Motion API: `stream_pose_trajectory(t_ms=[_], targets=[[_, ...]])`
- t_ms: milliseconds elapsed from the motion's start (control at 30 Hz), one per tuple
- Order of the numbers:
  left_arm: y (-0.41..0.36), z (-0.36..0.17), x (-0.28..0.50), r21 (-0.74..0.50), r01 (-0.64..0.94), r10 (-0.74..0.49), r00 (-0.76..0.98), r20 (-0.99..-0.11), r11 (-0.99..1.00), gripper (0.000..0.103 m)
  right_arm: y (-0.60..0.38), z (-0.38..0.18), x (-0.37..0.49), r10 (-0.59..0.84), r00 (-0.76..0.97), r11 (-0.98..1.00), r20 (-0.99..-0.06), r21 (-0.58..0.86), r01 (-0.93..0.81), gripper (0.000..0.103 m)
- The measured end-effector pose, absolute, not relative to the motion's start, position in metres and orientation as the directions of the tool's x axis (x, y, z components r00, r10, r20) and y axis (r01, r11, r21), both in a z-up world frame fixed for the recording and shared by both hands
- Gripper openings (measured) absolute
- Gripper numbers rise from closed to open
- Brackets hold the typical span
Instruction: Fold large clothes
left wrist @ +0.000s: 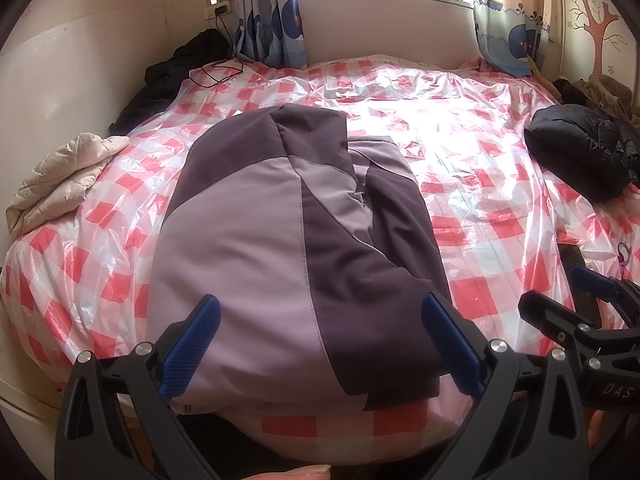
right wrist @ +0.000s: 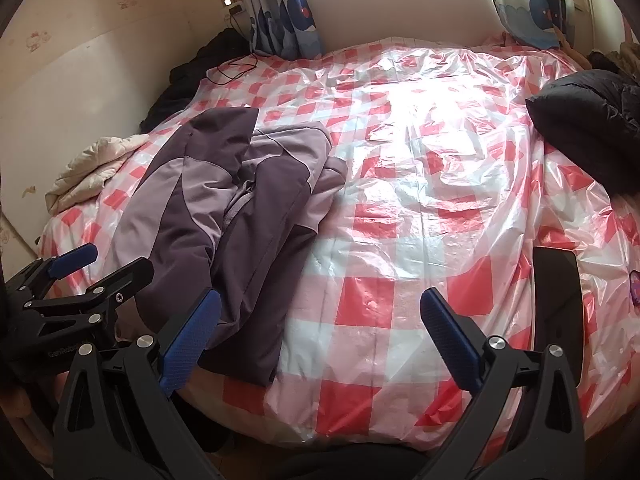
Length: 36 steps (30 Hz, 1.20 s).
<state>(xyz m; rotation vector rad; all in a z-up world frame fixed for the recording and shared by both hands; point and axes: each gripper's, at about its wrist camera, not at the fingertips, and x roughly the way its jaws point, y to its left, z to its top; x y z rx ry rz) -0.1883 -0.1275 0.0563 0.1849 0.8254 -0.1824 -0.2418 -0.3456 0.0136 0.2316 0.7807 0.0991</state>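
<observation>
A two-tone purple jacket (left wrist: 288, 240) lies folded lengthwise on the red-and-white checked plastic sheet (left wrist: 460, 168) that covers the bed. It also shows at the left of the right wrist view (right wrist: 240, 200). My left gripper (left wrist: 320, 344) is open and empty, its blue-padded fingers straddling the jacket's near hem without touching. My right gripper (right wrist: 320, 340) is open and empty over bare sheet (right wrist: 400, 200) to the right of the jacket. Each gripper shows in the other's view: the right one (left wrist: 592, 304) and the left one (right wrist: 80, 276).
A cream quilted garment (left wrist: 64, 176) lies at the bed's left edge. A black puffer jacket (left wrist: 580, 152) sits at the right edge. Dark clothes (left wrist: 172, 76) and a charger cable (left wrist: 220, 68) lie at the far left corner. Curtains (left wrist: 272, 20) and a window are behind.
</observation>
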Motion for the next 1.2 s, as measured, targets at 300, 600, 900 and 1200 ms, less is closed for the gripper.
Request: stream_pose_trajectory(t_ms=[300, 600, 900, 1200], targets=[[-0.127, 0.056, -0.188, 0.091, 0.23, -0.088, 0.664, -0.742, 0.969, 0.096, -0.345, 0.013, -0.241, 0.173, 0.706, 0.97, -0.686, 0.243, -0.002, 0.096], [-0.127, 0.056, -0.188, 0.089, 0.229, -0.088, 0.663, -0.743, 0.969, 0.096, -0.343, 0.012, -0.241, 0.174, 0.705, 0.97, -0.688, 0.243, -0.003, 0.096], [-0.115, 0.057, -0.187, 0.081, 0.204, -0.08, 0.675, -0.734, 0.976, 0.096, -0.338, 0.011, -0.238, 0.176, 0.705, 0.972, -0.687, 0.237, -0.012, 0.096], [-0.102, 0.068, -0.186, 0.084, 0.163, -0.053, 0.69, -0.722, 0.983, 0.096, -0.336, 0.017, -0.236, 0.18, 0.705, 0.973, -0.686, 0.229, -0.025, 0.096]])
